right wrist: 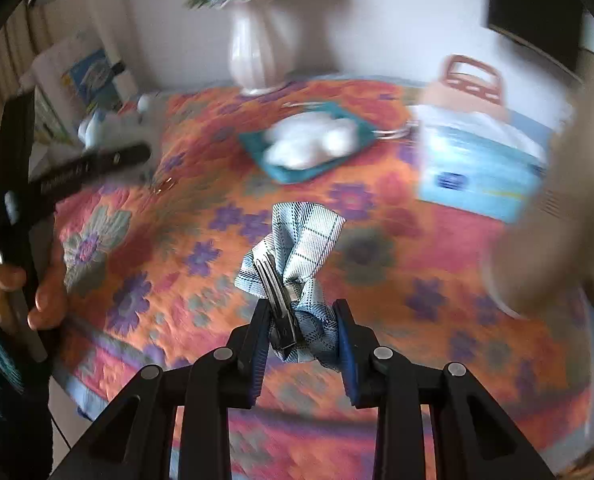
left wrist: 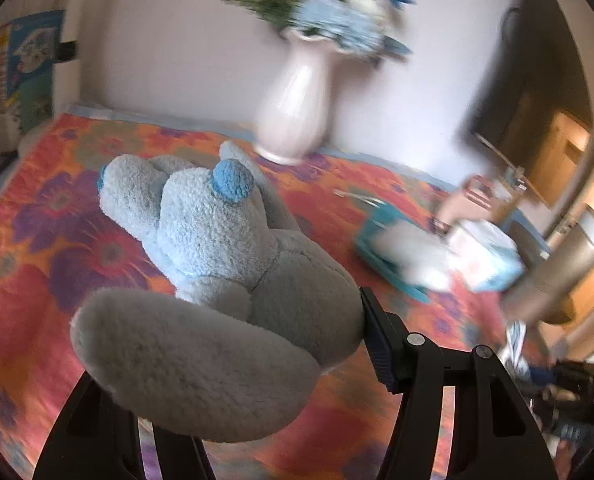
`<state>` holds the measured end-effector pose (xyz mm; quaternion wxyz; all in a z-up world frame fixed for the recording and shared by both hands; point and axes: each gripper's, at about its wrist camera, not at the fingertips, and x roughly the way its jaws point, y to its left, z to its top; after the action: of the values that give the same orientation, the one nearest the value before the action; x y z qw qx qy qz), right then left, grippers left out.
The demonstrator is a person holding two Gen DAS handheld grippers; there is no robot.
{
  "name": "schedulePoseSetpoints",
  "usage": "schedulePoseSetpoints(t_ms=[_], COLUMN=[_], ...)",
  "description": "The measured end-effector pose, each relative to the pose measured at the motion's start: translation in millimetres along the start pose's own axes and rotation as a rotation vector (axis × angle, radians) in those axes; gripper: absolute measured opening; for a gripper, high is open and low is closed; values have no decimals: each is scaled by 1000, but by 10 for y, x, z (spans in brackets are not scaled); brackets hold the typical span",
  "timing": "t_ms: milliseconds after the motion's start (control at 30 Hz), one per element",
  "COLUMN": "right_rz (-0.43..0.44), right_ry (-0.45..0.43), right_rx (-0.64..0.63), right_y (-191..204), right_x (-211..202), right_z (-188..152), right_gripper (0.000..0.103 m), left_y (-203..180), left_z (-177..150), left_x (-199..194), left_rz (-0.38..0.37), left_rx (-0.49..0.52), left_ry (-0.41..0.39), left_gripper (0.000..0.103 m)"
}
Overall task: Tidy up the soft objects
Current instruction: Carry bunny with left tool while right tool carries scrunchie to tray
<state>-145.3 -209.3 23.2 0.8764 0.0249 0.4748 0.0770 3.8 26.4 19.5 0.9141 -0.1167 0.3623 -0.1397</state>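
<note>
Our left gripper [left wrist: 233, 364] pinches a grey and pale blue plush toy [left wrist: 217, 280]. Its jaws stand part-way apart, pressed into the toy's soft bottom end; the right pad shows against the fabric, while the left one is hidden under the plush. The toy's blue-tipped limbs stick out ahead of the jaws, above the flowered bedspread [left wrist: 57, 240].

Our right gripper [right wrist: 301, 330] is closed narrowly on a bunched checked blue cloth [right wrist: 297, 248], which rises up from between the jaws; a dark metal-looking piece lies in its folds, though we cannot tell what it is.

Ahead of the right jaws a teal tray [right wrist: 297, 172] holding white fluffy things [right wrist: 309, 142] lies on the bedspread, with a pale blue pack [right wrist: 477, 172] to the right and a white vase [right wrist: 253, 52] of flowers beyond. Far left, a hand [right wrist: 25, 292] grips the other tool.
</note>
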Motion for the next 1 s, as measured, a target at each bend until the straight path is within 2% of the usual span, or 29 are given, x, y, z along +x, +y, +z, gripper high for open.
schedulePoseSetpoints(t_ms=[100, 233, 367, 533, 833, 1000], right_rz=[-23, -40, -51, 3, -40, -72], right_ry=[-15, -50, -50, -48, -135, -193], right_rx=[67, 153, 230, 322, 411, 472], right_y=[-259, -651, -1017, -1442, -2035, -2355], right_x=[-233, -542, -732, -917, -1450, -1712], right_z=[-63, -166, -254, -375, -611, -645], right_gripper=[29, 29, 29, 29, 29, 29], left_y=[-262, -810, -1341, -1933, -2948, -3498], left_z=[-126, -220, -315, -477, -674, -695], left_x=[-71, -156, -174, -185, -156, -161], left_rz=[-94, -196, -315, -479, -638, -696], left_rx=[3, 89, 173, 314, 488, 552], left_ry=[26, 50, 108, 214, 313, 307], left_gripper=[58, 58, 58, 58, 58, 58])
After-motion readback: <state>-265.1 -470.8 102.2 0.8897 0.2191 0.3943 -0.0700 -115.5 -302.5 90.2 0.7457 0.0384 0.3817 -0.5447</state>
